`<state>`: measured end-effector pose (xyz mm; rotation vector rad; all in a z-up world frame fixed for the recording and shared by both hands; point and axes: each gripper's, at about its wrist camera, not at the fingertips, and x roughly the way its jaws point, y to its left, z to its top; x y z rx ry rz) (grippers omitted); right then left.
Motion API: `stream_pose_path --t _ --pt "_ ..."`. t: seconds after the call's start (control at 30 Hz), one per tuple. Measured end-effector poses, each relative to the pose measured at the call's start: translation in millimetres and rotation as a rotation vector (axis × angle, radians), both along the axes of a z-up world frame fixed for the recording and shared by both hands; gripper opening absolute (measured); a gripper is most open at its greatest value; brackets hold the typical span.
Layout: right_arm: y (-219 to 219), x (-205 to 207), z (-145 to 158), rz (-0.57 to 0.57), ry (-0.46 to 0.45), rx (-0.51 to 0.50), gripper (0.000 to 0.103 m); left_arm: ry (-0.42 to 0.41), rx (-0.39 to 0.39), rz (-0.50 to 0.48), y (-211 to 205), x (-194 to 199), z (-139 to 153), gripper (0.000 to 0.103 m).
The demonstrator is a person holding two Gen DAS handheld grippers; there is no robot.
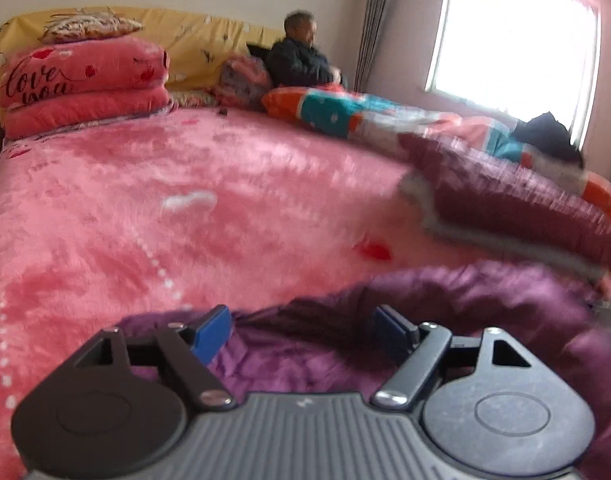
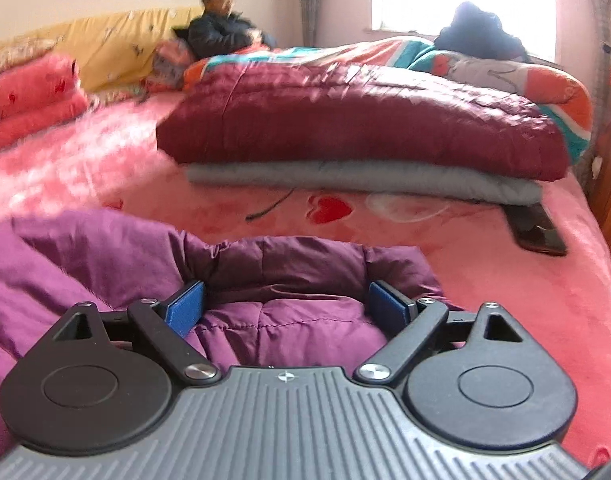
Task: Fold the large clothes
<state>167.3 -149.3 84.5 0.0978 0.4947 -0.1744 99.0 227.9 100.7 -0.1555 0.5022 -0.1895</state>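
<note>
A purple padded jacket (image 1: 445, 300) lies crumpled on the pink plush bedspread (image 1: 145, 200) at the near edge of the bed. My left gripper (image 1: 303, 330) hovers just over its left part, open, its blue pads (image 1: 211, 332) wide apart and pressing nothing. In the right wrist view the same purple jacket (image 2: 105, 256) fills the lower left, its quilted fabric bulging up between the jaws. My right gripper (image 2: 289, 306) is open above it, the blue pads (image 2: 185, 306) apart at either side of the fabric without squeezing it.
A dark red quilted garment (image 2: 345, 120) lies folded on a grey one (image 2: 365, 180) at the right. A dark phone (image 2: 535, 228) lies beside them. Folded pink blankets (image 1: 81, 88) sit at the headboard. A person (image 1: 301, 60) sits at the far side under a colourful quilt (image 1: 385, 116).
</note>
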Motion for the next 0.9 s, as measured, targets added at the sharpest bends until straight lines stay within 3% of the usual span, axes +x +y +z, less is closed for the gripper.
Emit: stream_pose_path --t 0.17,0.27,0.4,0.57,0.73,0.9 --pt "-24 -36 23 -0.029 -0.056 0.147 0.103 -0.075 -0.014 -0.034 -31 -25 43 0.085" --pt "-31 -39 29 -0.036 -0.009 0.153 0.103 -0.043 -0.034 -0.056 -67 -22 52 0.089" --pt "-30 -42 30 -0.044 0.031 0.058 0.103 0.0 -0.011 -0.05 -119 -15 43 0.089" --pt "-41 -47 22 -0.026 0.05 0.056 0.103 0.039 0.059 0.015 -162 -7 22 0.089" --pt "-41 -43 8 -0.009 0.082 0.028 0.103 0.079 0.109 0.073 -167 1 0 0.092" --pt "-51 -36 -1 -0.009 0.094 0.102 0.103 0.079 0.119 0.088 -170 5 -18 0.098"
